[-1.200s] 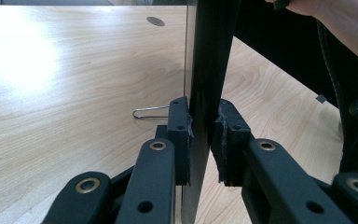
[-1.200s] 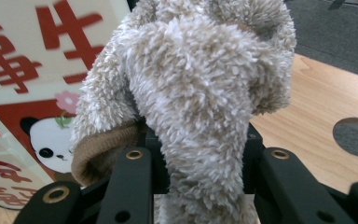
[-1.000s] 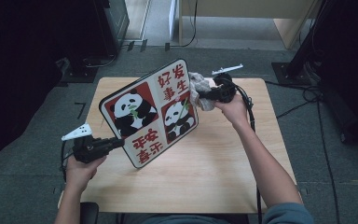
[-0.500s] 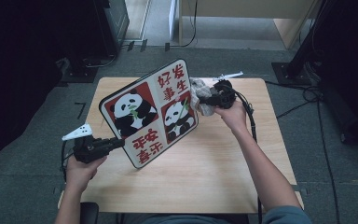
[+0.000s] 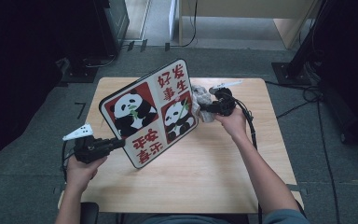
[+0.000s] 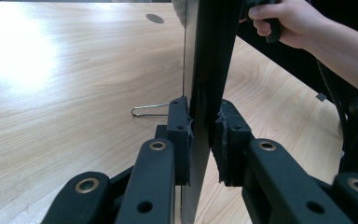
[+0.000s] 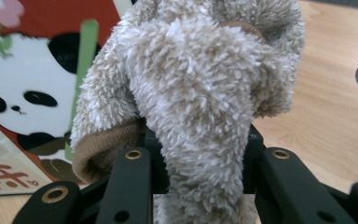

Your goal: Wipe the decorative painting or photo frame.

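On the wooden table (image 5: 205, 177), the panda board (image 5: 151, 112) stands tilted, long axis diagonal.

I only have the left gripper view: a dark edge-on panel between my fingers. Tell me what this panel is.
Observer: It is a panda board, red and white squares with pandas and red characters, held tilted over the table.
Operator: Report what the other gripper is doing.
Observer: The right gripper is shut on a fluffy beige cloth.
Operator: Say where that cloth sits.
Observer: Against the board's right edge, beside the lower panda.
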`<state>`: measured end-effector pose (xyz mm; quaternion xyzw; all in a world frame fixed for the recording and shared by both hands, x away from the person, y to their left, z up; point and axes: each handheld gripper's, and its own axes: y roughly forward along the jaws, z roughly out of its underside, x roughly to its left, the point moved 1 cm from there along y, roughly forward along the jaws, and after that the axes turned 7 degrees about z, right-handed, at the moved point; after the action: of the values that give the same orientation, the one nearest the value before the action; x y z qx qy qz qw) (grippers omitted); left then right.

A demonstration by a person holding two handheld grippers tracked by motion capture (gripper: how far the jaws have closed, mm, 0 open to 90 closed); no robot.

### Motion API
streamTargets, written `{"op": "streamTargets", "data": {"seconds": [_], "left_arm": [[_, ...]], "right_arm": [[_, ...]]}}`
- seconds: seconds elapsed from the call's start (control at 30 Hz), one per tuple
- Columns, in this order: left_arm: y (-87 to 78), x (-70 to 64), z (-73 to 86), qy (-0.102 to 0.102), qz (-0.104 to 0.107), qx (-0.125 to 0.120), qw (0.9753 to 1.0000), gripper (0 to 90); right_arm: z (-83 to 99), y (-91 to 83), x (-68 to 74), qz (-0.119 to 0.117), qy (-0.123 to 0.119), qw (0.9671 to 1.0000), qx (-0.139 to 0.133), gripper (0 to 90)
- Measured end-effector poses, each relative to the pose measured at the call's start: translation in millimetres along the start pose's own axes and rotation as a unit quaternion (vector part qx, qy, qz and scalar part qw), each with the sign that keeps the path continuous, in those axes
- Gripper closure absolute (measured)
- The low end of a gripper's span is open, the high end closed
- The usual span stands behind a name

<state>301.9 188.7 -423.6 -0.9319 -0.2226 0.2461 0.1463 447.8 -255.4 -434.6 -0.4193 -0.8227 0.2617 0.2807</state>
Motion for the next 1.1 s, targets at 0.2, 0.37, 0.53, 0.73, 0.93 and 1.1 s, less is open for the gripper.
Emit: {"op": "streamTargets", "data": {"seconds": [0.2, 0.37, 0.53, 0.73, 0.93, 1.1], "left_arm": [[0.3, 0.4, 0.2, 0.001, 0.001, 0.001, 1.0, 78.2], [0.9, 0.0, 0.3, 0.001, 0.001, 0.002, 1.0, 78.2], [1.2, -0.3, 0.4, 0.001, 0.0, 0.002, 1.0, 78.2], [1.4, -0.4, 0.5, 0.001, -0.001, 0.002, 1.0, 78.2], [1.5, -0.5, 0.8, 0.001, -0.001, 0.001, 1.0, 78.2], [0.9, -0.8, 0.8, 0.002, -0.001, 0.002, 1.0, 78.3]], "right_arm": [[11.2, 5.1, -2.6, 0.002, 0.0, 1.0, -0.004, 67.1], [17.6, 8.0, -3.6, 0.004, 0.004, 1.0, 0.0, 67.0], [26.0, 10.9, -3.3, 0.008, 0.002, 1.0, 0.003, 67.0], [36.1, 13.8, -2.7, 0.009, 0.003, 0.9999, 0.009, 67.1], [43.1, 17.2, -5.4, 0.001, 0.014, 0.9997, 0.02, 67.3], [42.2, 13.3, -7.1, 0.005, 0.003, 0.9999, 0.014, 67.3]]}}
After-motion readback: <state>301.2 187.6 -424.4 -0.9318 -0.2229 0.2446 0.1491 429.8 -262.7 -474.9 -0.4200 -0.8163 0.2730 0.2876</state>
